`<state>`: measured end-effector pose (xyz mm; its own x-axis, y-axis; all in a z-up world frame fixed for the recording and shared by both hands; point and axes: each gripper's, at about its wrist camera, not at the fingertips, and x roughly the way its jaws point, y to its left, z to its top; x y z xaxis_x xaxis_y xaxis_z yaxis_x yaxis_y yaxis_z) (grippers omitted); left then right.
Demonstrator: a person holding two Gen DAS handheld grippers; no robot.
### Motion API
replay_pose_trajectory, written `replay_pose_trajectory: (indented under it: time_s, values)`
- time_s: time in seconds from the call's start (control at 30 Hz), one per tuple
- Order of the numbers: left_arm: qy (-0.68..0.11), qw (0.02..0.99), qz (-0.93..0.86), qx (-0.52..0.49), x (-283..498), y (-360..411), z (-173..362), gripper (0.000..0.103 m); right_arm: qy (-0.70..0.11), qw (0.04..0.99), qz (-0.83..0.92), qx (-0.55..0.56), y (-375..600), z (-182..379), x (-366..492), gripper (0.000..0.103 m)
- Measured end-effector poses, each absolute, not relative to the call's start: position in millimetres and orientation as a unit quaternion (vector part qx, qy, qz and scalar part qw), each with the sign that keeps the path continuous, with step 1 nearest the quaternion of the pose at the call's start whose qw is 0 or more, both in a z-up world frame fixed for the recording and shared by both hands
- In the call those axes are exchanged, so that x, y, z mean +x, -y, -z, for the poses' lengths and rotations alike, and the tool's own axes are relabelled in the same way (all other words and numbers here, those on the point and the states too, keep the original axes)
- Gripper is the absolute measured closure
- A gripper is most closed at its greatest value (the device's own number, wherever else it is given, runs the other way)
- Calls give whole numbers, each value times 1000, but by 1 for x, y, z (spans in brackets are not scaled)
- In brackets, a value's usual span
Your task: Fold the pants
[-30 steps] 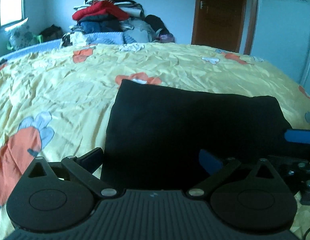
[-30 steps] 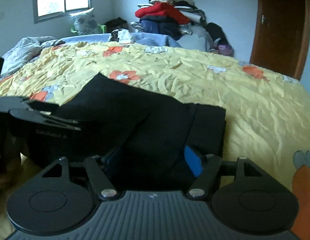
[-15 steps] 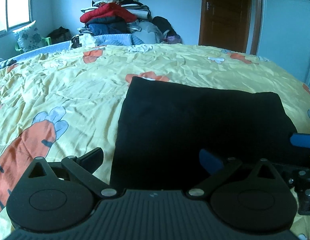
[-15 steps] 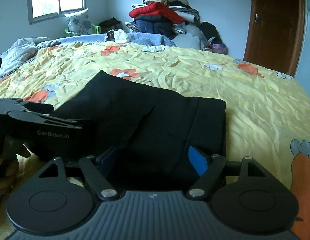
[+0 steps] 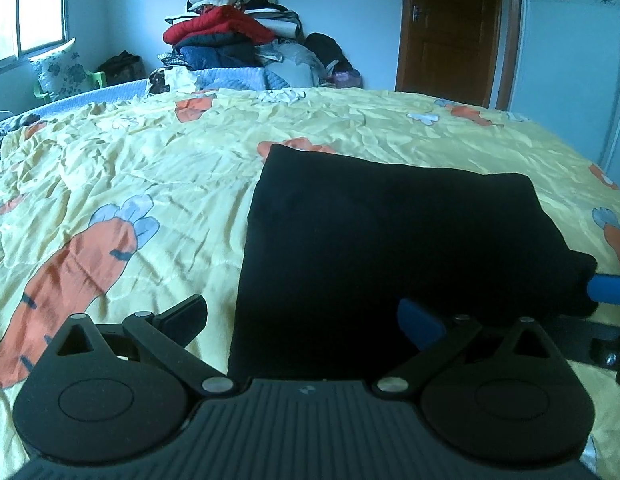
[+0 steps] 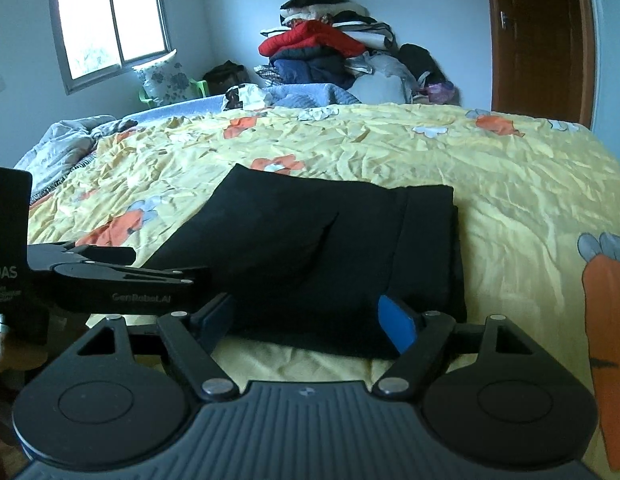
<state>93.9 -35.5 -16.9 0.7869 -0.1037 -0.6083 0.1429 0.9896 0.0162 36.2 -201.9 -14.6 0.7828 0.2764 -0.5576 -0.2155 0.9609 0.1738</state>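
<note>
From the left wrist view, the left gripper [image 5: 302, 314] is held low and level over the near edge of the bed [image 5: 150, 184], its jaws spread wide with nothing between the pads. The folded black pants [image 5: 390, 240] lie flat just ahead of the jaws, their left edge running forward between the two fingers, so the left finger sits over bare sheet and the right finger over cloth. A blue fingertip of the right gripper [image 5: 608, 292] shows beyond the right finger, at the pants' right corner.

From the right wrist view, the right gripper [image 6: 310, 318] also sits low and level, jaws open and empty, the pants [image 6: 310, 240] directly ahead with their near edge just beyond the fingertips. The left gripper [image 6: 110, 276] lies sideways left of the jaws, beside the pants.
</note>
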Motion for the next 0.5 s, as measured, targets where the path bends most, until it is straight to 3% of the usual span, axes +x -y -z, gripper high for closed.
replay_pose_trajectory:
  time_s: [0.07, 0.5]
  values:
    - [-319, 945, 65, 29, 87, 33, 16, 0, -303, 943, -130, 49, 198, 17, 29, 17]
    - [-331, 940, 69, 37, 56, 26, 24, 1, -312, 940, -129, 55, 185, 28, 4, 16]
